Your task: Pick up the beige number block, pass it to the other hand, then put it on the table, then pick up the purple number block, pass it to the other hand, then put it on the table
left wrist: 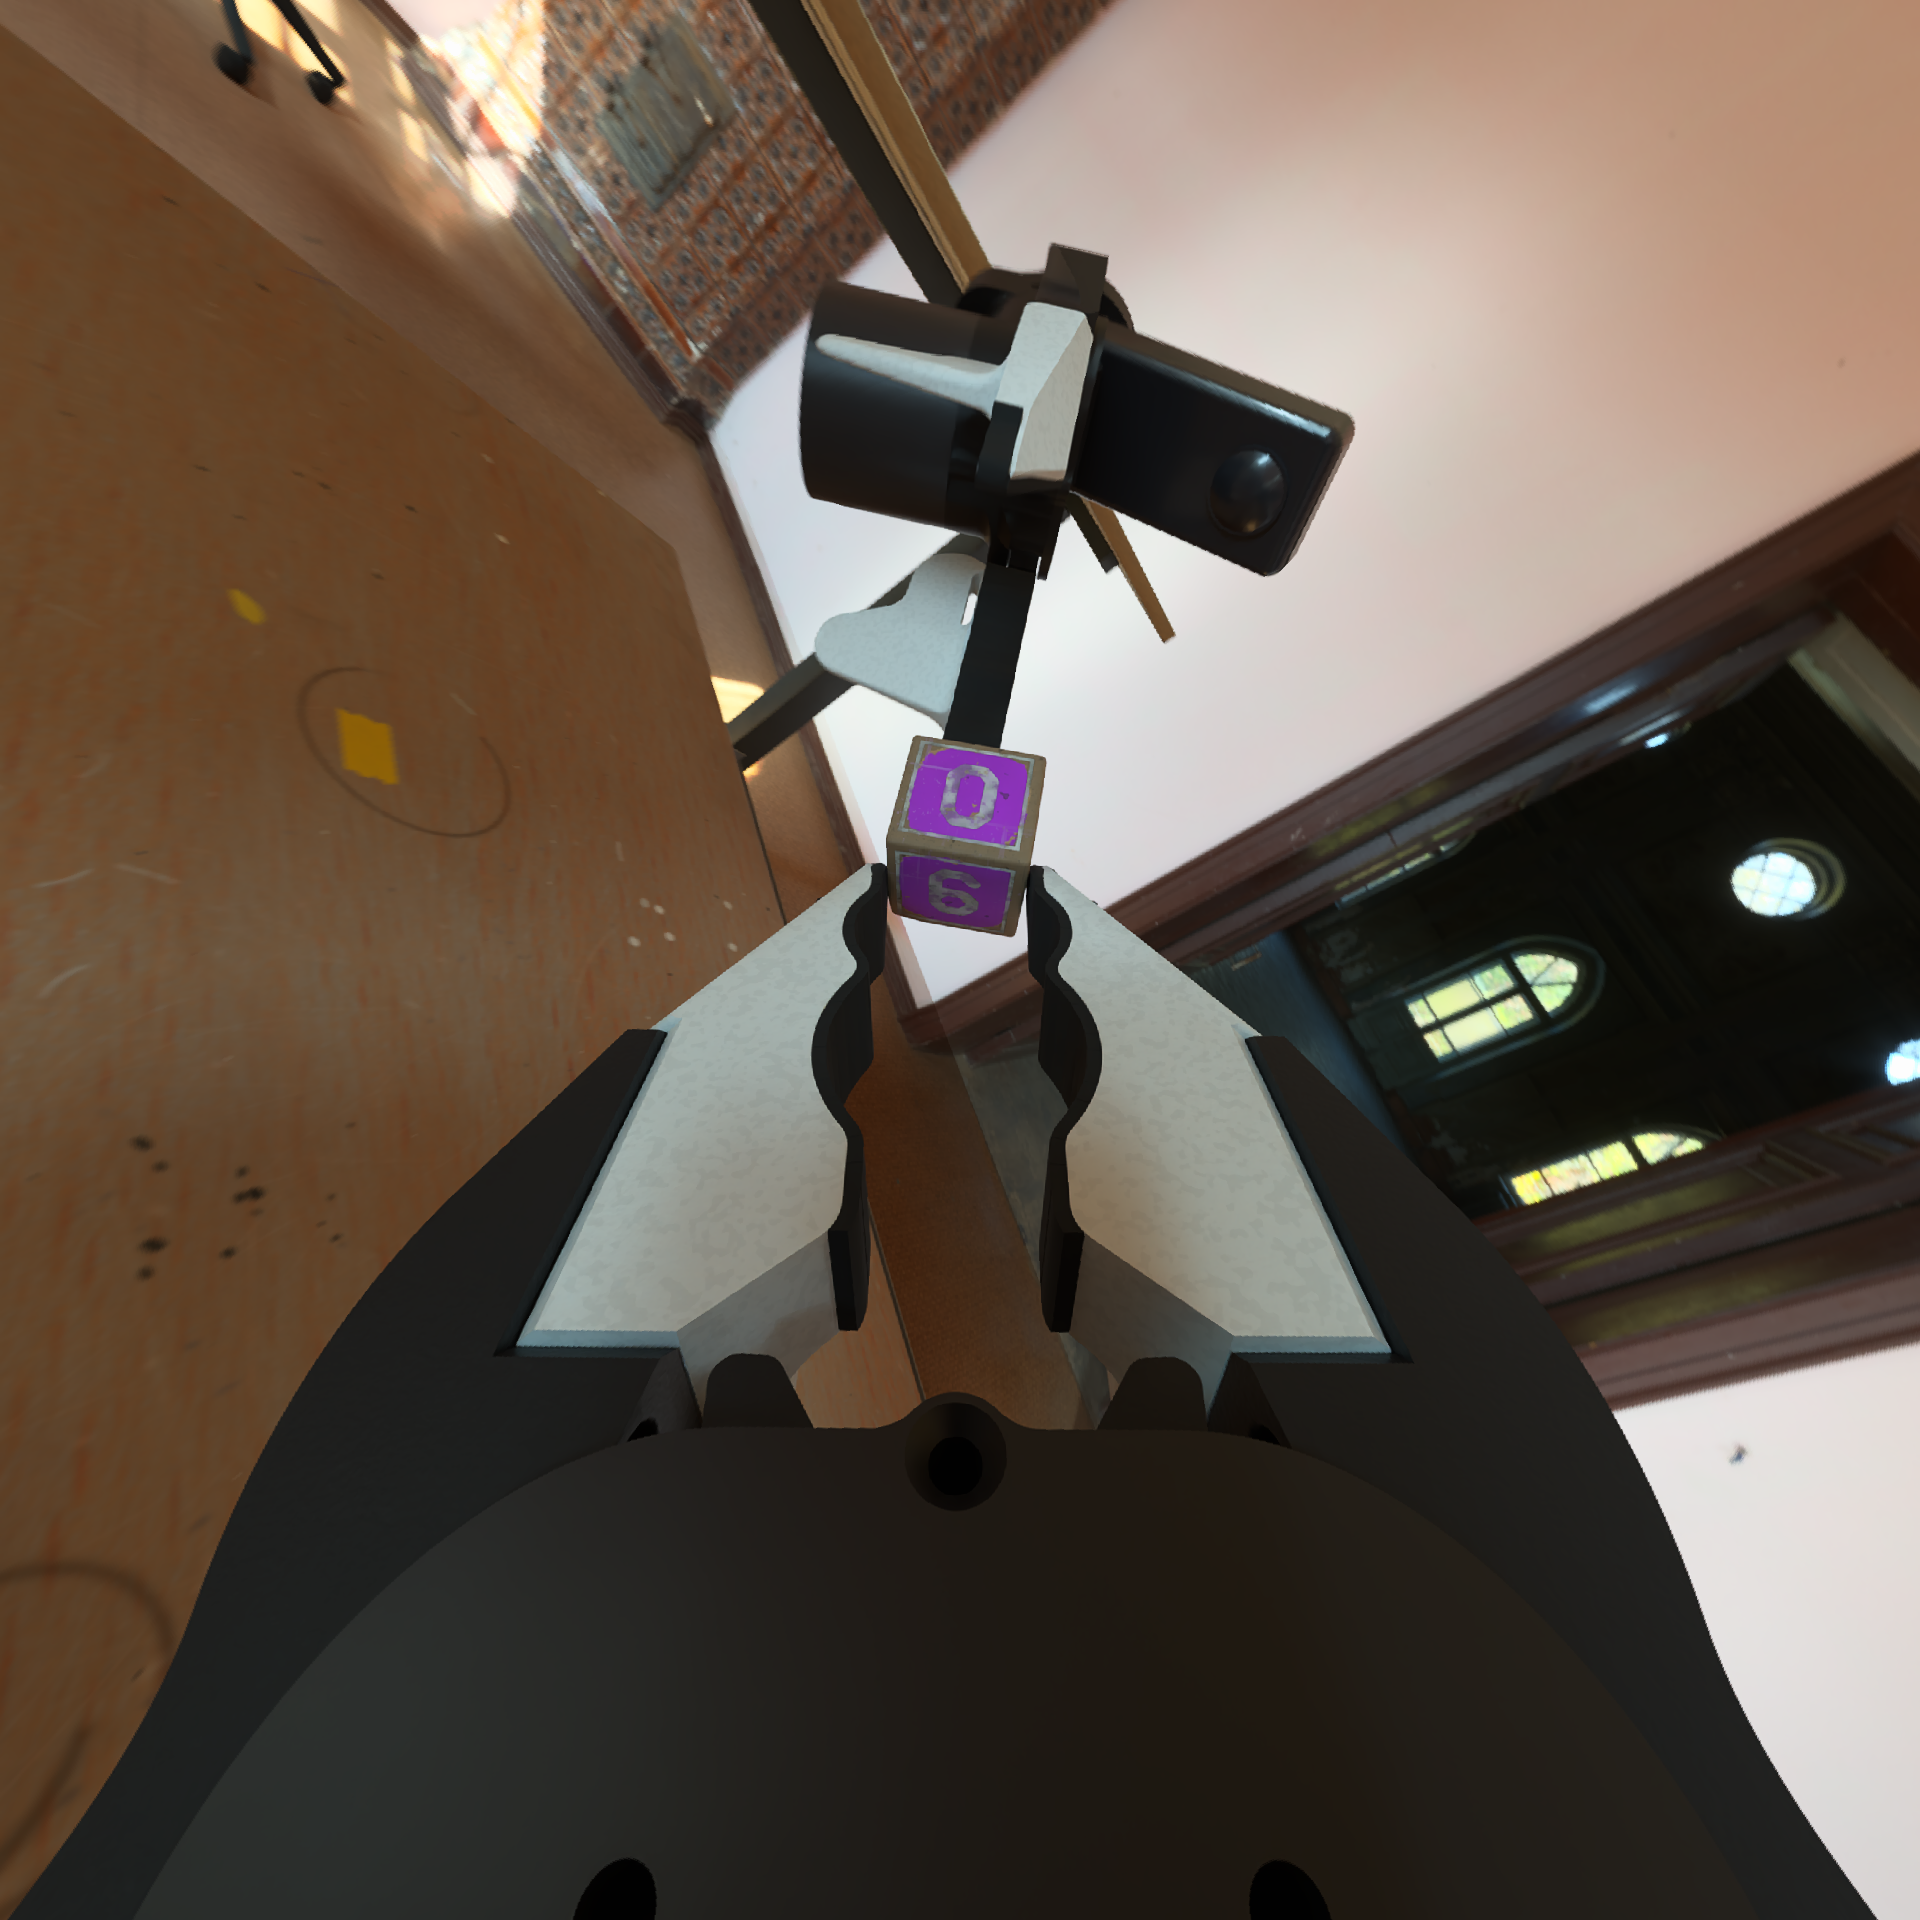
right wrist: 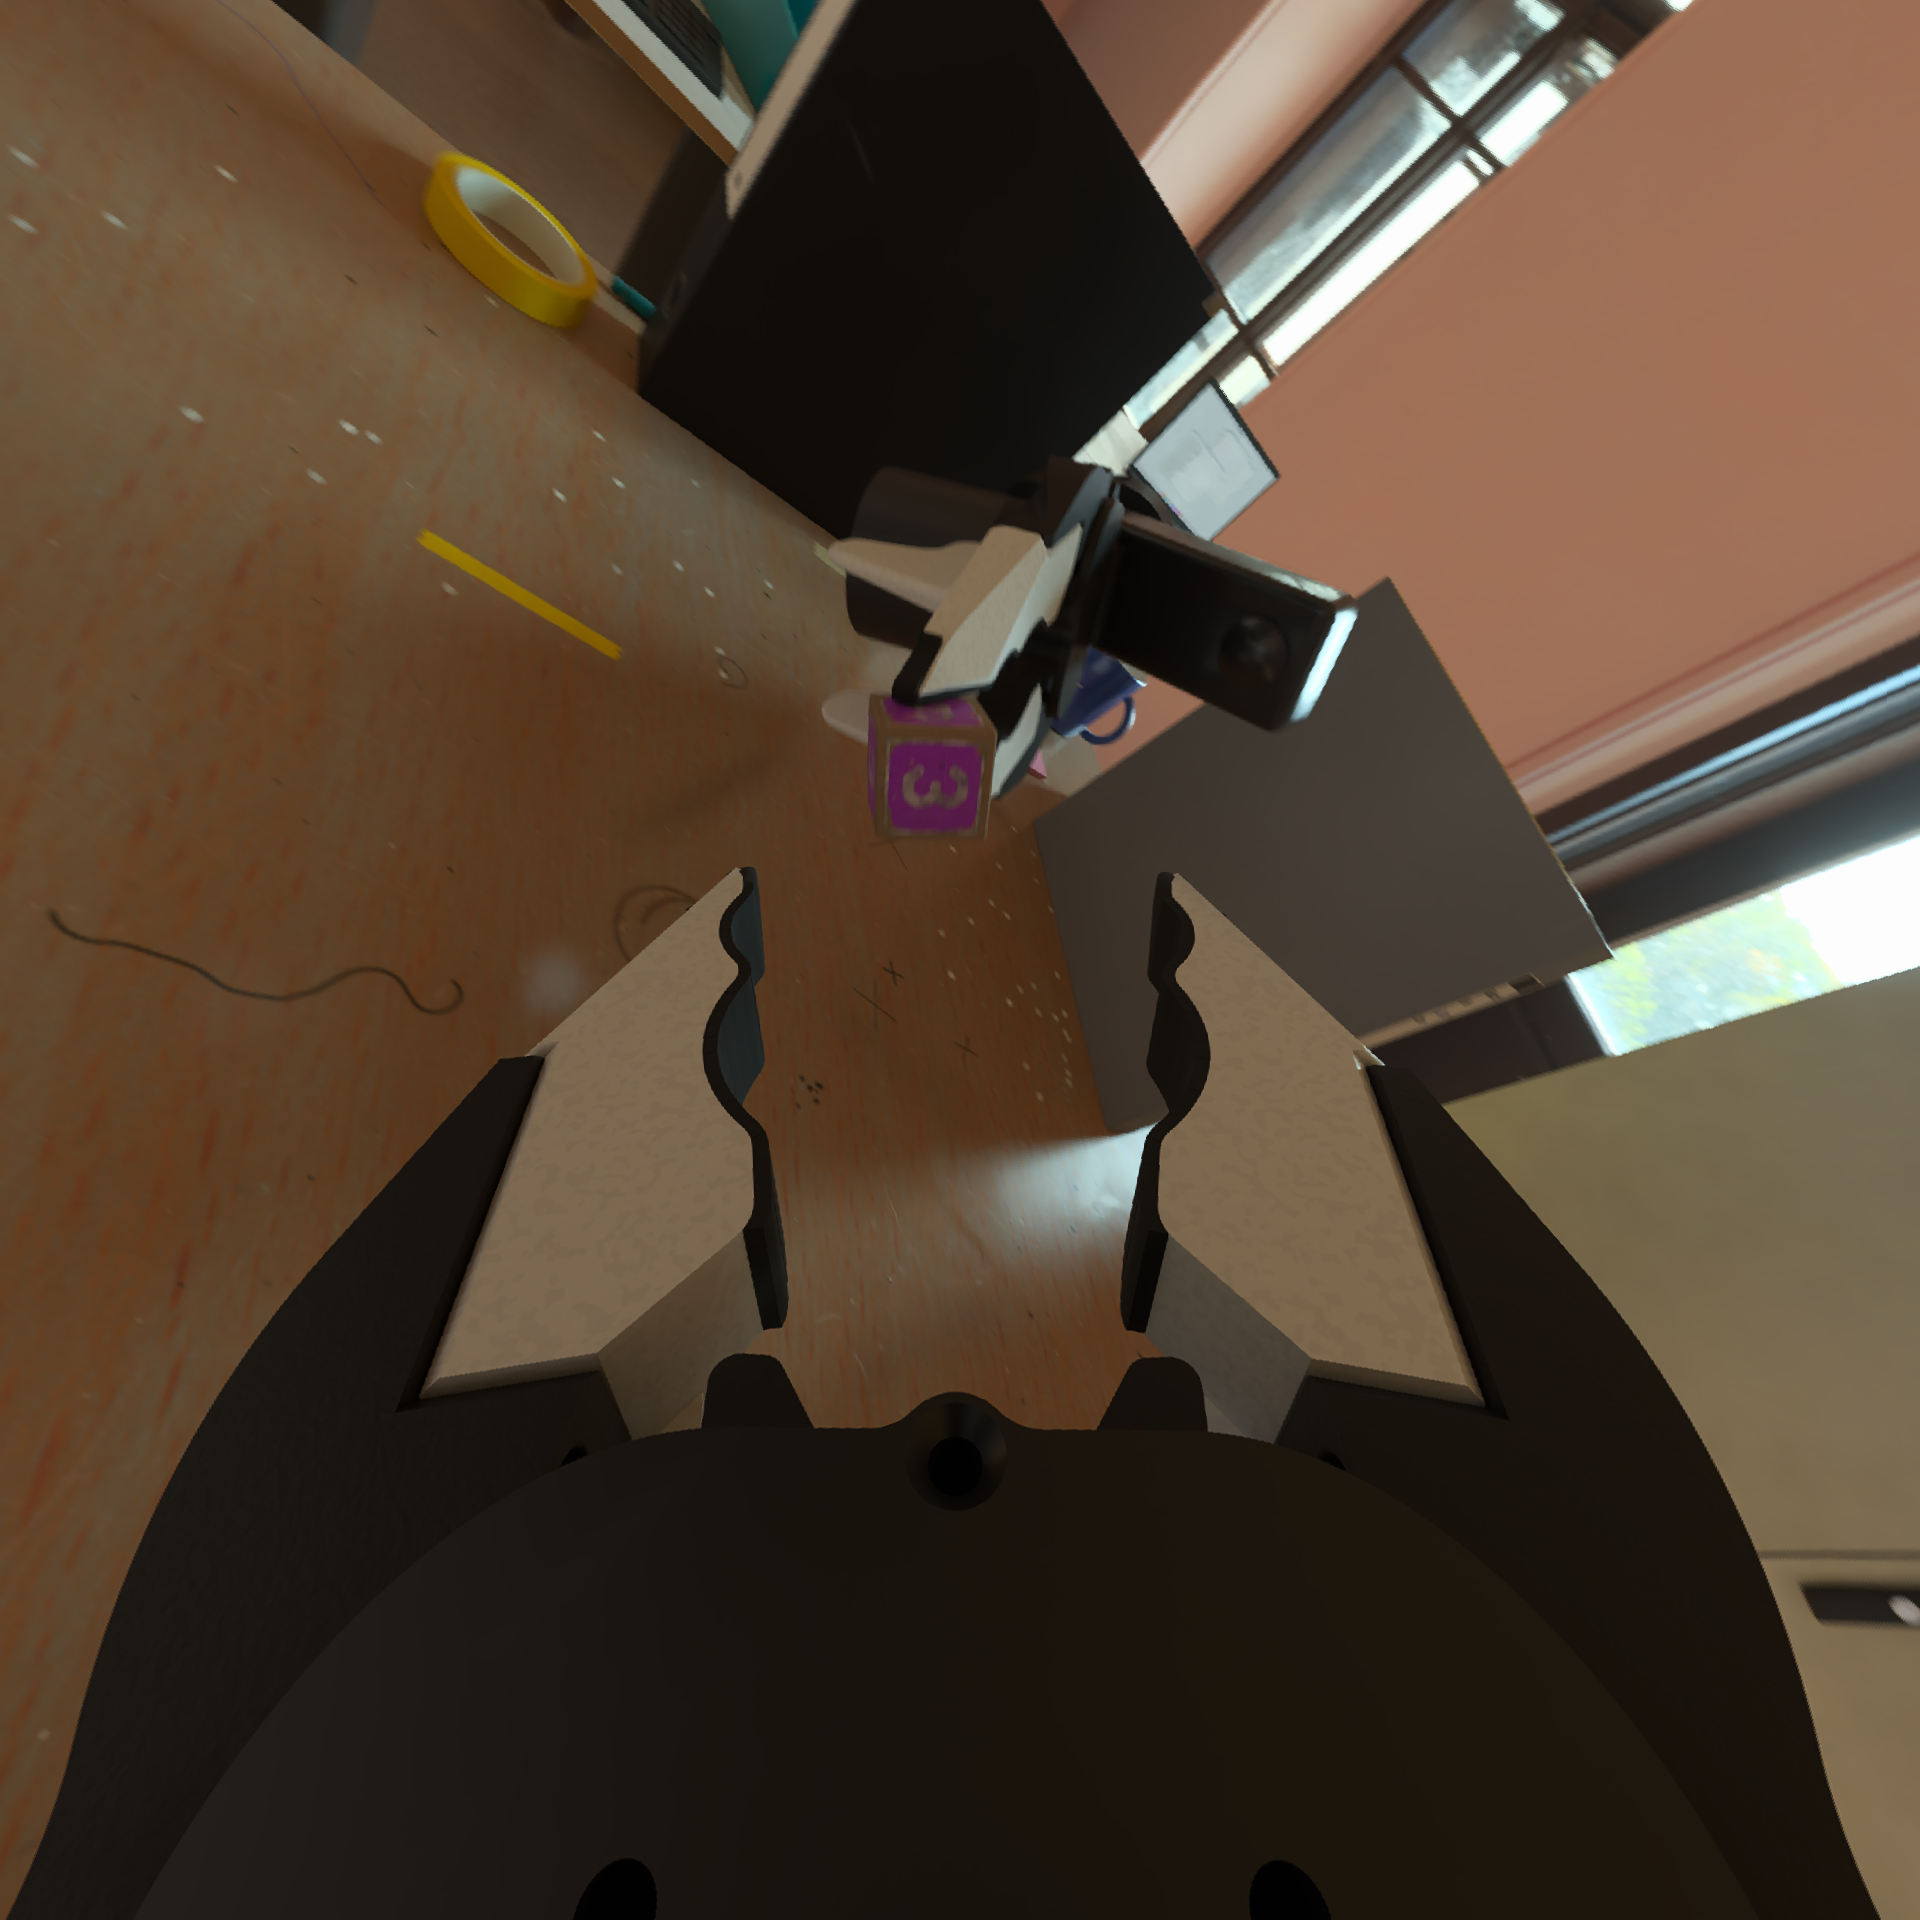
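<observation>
Left wrist view: my left gripper [left wrist: 956, 894] pinches purple number block [left wrist: 964, 836] only at fingertips, above table [left wrist: 312, 935]. My right gripper [right wrist: 956, 883] gapes wide, block just ahead, untouched. Risk: shallow pinch slips, block drops mid-handover.

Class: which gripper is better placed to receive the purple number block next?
Right. The right gripper is open, facing the purple number block, which the left gripper pinches at its tips.

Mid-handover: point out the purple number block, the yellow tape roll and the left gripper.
Purple wooden number block [left wrist: 961, 836], left wrist view, its upper purple face.
Yellow tape roll [right wrist: 509, 241], right wrist view, its outer band.
Left gripper [left wrist: 956, 894], left wrist view, between its fingers.
</observation>
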Robot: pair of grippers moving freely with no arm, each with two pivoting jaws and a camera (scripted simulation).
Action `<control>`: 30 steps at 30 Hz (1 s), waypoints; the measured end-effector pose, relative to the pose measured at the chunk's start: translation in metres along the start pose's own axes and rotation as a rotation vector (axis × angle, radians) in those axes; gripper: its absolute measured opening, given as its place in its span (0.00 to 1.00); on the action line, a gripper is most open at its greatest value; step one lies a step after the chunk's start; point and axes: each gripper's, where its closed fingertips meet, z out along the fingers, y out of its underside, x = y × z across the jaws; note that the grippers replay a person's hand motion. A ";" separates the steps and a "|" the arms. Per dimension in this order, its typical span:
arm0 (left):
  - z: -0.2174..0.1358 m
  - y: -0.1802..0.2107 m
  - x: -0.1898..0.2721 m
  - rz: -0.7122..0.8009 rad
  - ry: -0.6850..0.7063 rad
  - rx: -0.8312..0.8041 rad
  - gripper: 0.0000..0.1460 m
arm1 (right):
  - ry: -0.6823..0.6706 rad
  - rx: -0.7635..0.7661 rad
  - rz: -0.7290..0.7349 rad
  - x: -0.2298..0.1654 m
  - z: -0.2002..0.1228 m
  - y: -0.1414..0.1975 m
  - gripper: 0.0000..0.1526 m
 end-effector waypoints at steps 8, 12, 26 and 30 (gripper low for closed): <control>0.032 0.013 0.021 0.022 0.066 -0.085 0.18 | -0.090 0.024 0.002 -0.018 0.014 -0.023 0.32; 0.036 0.012 0.020 0.049 0.059 -0.080 0.18 | -0.112 0.003 0.009 -0.022 0.010 -0.022 0.19; -0.017 0.007 -0.034 0.260 -0.803 -0.004 0.39 | -0.178 -0.639 0.093 0.070 -0.090 0.145 0.18; -0.021 0.016 -0.033 0.372 -0.951 0.017 0.41 | -0.281 -0.880 0.179 0.075 -0.111 0.240 0.18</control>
